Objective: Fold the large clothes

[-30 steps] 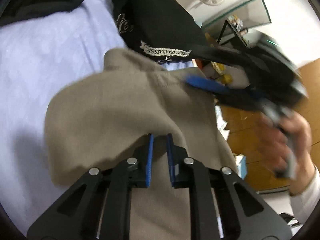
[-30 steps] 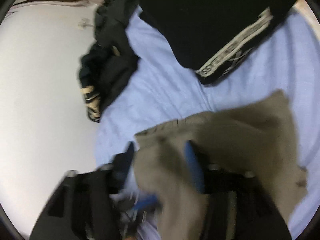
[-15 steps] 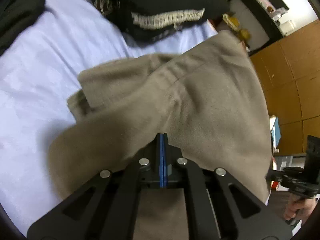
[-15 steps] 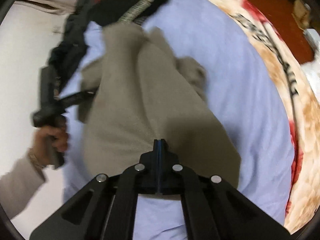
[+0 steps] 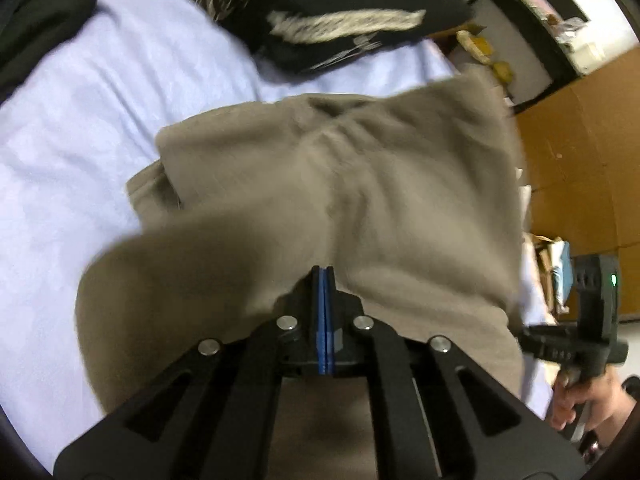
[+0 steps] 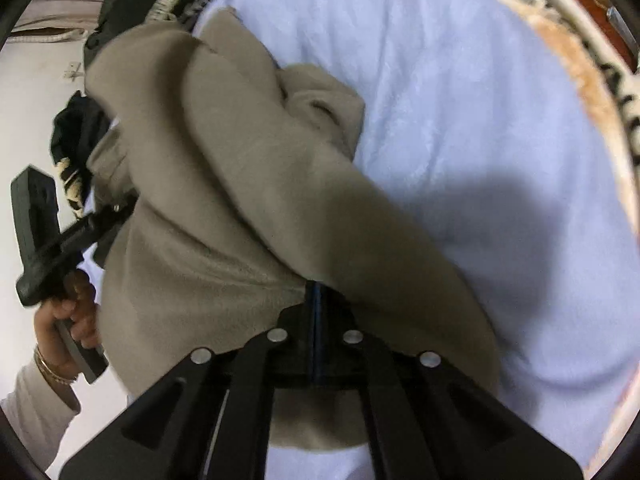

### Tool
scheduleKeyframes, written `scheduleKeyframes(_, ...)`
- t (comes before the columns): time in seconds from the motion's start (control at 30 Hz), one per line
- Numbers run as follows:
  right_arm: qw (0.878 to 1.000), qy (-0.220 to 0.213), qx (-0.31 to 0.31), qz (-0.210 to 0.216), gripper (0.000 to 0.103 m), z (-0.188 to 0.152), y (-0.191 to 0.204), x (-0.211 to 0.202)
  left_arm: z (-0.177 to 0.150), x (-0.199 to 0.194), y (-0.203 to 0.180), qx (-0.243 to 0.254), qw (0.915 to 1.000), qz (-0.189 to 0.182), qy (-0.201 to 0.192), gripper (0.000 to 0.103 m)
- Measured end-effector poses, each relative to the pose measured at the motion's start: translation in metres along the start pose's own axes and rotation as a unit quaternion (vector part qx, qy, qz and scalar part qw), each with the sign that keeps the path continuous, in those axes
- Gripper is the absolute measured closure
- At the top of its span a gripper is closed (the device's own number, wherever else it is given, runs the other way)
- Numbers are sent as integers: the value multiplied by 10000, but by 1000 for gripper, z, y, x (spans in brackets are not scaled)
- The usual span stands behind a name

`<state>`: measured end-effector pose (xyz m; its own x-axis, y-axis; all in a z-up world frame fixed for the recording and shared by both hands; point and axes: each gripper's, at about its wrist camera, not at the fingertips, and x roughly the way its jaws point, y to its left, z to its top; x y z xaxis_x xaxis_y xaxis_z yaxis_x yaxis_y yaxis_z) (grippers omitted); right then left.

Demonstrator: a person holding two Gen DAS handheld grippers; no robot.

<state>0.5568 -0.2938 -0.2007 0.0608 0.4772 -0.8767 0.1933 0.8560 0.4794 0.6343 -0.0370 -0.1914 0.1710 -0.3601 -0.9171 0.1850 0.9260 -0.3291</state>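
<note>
Tan garment (image 5: pixel 400 184): bunched on bed sheet (image 5: pixel 80 140), lifted for fold. Left claw (image 5: pixel 323 280), right claw (image 6: pixel 316 292): both clamped on cloth edge. Black clothes (image 5: pixel 320 8), 12 o'clock.

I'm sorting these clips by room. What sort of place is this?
Most likely a bedroom: the beige garment lies on a pale blue bedsheet, a patterned blanket runs along its edge, and wooden cabinets stand beyond.
</note>
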Motion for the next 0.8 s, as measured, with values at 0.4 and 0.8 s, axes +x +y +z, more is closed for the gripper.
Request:
scheduleKeyframes(0.4, 9982, -583, 64, 132, 103, -61, 50, -14, -113, -42, -33, -127, 9965, -807, 201, 99)
scheduleKeyframes(0.8, 9997, -44, 84, 205, 103, -31, 41, 55, -97, 22, -20, -68, 9950, -330, 937, 99)
